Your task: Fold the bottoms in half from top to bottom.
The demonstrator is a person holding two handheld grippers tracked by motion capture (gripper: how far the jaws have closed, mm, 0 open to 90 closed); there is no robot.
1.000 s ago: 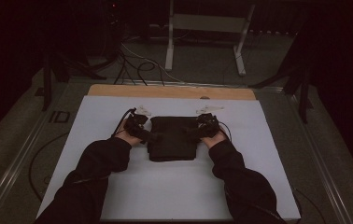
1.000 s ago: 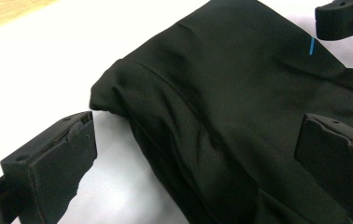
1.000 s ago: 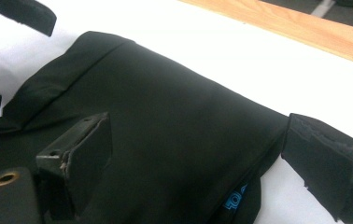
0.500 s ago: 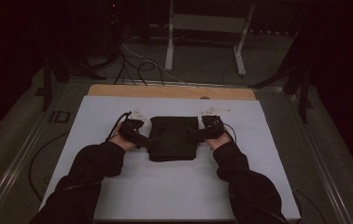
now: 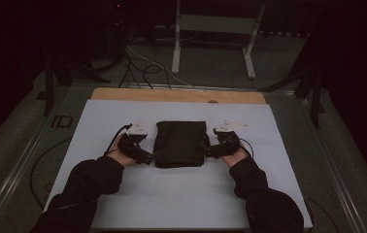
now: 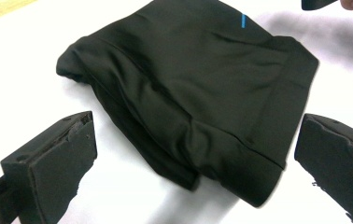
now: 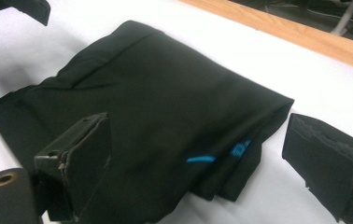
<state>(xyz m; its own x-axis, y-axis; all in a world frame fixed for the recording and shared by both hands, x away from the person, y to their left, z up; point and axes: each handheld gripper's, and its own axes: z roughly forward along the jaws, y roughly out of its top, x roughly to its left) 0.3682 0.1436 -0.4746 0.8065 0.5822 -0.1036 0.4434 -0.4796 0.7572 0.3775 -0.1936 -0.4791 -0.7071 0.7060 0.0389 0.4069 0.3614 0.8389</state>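
White counter (image 5: 123,204) carries a folded black garment (image 5: 179,143) at its middle; it looks soft, light and floppy, best pinched at the side edges. Left hand-held gripper (image 5: 145,158) and right hand-held gripper (image 5: 206,150) flank it, both released.

Bare white table (image 5: 181,194) round folded garment (image 5: 180,143), prob.

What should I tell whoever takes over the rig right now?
Left claw: open, jaws either side of the folded black garment's near corner, not clamped.
Right claw: open, one jaw over the cloth, the other off its edge.
The garment lies folded into a compact rectangle mid-sheet on the white table cover.
Done: folding looks largely complete.
Left: probably a last tidy or fold, then let go.
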